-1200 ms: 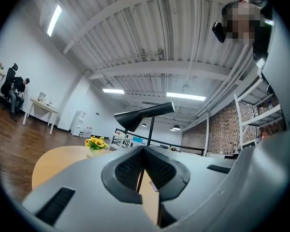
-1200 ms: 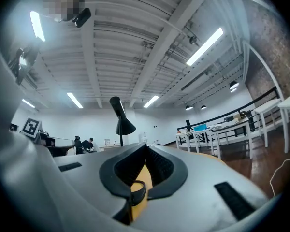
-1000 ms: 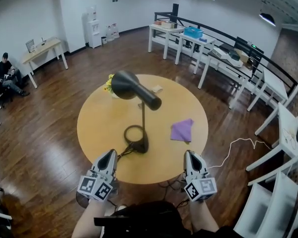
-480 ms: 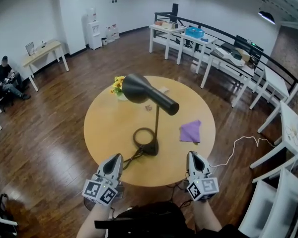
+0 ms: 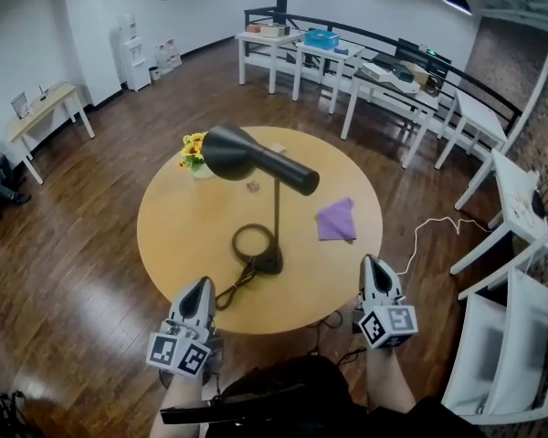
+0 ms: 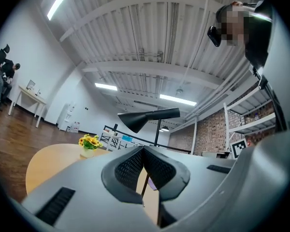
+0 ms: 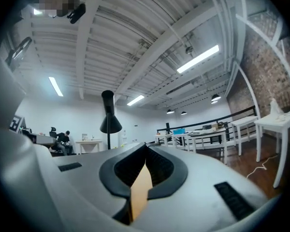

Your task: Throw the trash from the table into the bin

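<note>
Purple cloth [image 5: 336,220] flat on table [image 5: 183,235], tip pointing away.

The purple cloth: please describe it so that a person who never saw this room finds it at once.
On the round wooden table in the middle of the room stands a black desk lamp. The purple cloth lies flat to the right of its pole. It is the only purple thing on the table.
</note>
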Demonstrator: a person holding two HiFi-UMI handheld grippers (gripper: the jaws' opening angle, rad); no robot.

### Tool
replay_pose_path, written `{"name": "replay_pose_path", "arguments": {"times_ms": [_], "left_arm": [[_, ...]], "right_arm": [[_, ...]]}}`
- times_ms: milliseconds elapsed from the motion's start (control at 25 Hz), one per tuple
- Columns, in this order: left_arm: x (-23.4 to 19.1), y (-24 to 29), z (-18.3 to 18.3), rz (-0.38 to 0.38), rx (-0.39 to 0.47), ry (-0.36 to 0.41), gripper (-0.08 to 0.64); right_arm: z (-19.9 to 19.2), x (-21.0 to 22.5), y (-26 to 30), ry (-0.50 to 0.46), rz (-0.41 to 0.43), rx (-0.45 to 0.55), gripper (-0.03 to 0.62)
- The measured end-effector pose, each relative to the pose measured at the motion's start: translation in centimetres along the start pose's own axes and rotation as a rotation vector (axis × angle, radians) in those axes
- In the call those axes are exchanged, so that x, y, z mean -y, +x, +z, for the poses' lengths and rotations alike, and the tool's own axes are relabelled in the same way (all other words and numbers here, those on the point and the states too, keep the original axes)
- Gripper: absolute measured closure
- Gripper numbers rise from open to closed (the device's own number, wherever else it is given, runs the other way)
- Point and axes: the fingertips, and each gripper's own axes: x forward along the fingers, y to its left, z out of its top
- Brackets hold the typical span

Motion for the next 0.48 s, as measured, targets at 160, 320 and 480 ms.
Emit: {"name": "replay_pose_path", "arguments": {"times_ms": [160, 320, 480], "left_arm": [[-0.4, -0.1, 0.4, -0.053, -0.015, -0.035, 0.560], [0.8, 0.5, -0.4, -0.162, -0.061, -0.093, 0.552], [3.8, 1.2, -2.4, -0.294, -0.096, -0.125, 0.552]], "right_arm": [[1.5, 2.9, -2.6, -0.063, -0.135, 0.002, 0.589], [2.0, 5.5, -7.5, -0.048, -0.292, -0.004, 0.591], [2.2, 5.9, -11.8, -0.083, -0.382, -0.037, 0.589]]}}
